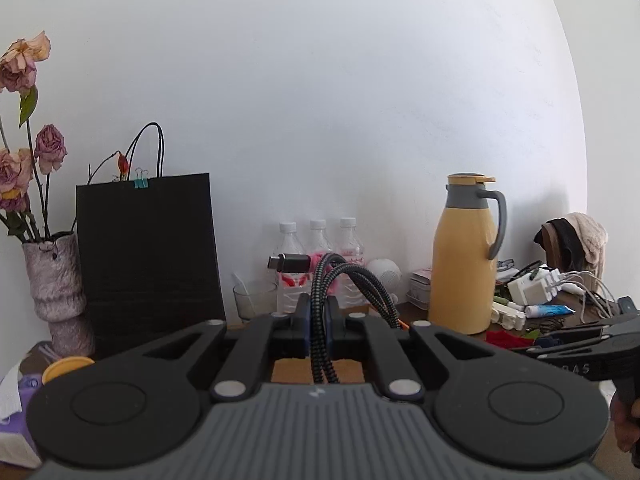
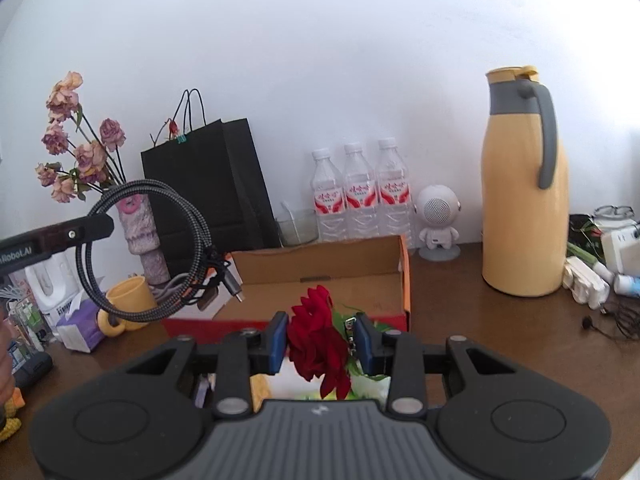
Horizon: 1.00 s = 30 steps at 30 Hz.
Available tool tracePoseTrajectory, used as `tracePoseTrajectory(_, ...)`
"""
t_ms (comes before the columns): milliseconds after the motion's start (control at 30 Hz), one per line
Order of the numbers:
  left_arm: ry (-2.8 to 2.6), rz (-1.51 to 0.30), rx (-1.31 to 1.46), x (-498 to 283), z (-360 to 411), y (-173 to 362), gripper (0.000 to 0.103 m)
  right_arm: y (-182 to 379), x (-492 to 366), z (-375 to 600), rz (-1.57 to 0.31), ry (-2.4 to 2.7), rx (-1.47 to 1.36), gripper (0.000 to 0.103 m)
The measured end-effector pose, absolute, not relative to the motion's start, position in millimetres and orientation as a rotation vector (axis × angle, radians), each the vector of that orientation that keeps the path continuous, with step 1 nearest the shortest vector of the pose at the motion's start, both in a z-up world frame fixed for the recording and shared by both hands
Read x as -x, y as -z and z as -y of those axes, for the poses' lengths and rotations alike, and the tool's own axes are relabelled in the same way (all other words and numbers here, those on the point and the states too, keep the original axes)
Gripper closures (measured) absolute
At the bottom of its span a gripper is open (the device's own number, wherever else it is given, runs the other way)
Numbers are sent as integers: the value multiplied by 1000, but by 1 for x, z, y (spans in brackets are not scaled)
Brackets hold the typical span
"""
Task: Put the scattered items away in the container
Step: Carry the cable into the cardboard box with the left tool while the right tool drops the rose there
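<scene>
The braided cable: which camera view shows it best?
The right wrist view. There the whole coil of the braided cable hangs from the left gripper beside the cardboard box, with its plug visible. The left wrist view shows only a few strands clamped between the shut jaws, plus one connector, seen end-on.

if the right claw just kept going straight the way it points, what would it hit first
Probably the open cardboard box right ahead: the right claw, shut on a red rose, points slightly down toward it. Depth is hard to judge.
</scene>
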<state>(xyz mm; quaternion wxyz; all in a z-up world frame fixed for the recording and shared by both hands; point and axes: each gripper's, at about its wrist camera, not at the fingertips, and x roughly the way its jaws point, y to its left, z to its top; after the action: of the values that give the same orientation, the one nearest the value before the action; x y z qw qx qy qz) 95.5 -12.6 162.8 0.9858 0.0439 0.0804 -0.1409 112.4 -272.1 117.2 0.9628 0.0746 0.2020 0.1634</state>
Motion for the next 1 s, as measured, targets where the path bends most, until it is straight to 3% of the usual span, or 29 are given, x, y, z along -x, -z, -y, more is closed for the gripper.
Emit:
tracePoseTrajectory(200,265,-241,-77,-195,22,-152,96,-133,-223,253,-453,-341,-84,69)
tracePoseTrajectory(433,284,-466,0,-322,35,-121,96,-94,-374,261,-712,-300,-339,69)
tracePoseTrajectory(800,184,-787,-78,-402,26,-47,94,-27,-443,243,-896,-343,-449,67)
tracePoseTrajectory(867,220,-825,-18,-409,20,-45,91,-21,-449,241,-926,-317,-418,63)
tracePoseTrajectory(900,226,-836,-10,-412,19,-44,81,-19,-452,239,-946,-309,-387,51)
tracePoseTrajectory(933,226,-844,-10,-413,19,-43,66,-19,-454,236,-964,-300,-341,45)
tracePoseTrajectory(967,223,-839,-18,-412,19,-42,59,-20,-453,232,-968,-282,-286,39)
tracePoseTrajectory(1000,221,-829,-30,-411,20,-43,53,-23,-452,227,-961,-265,-225,39)
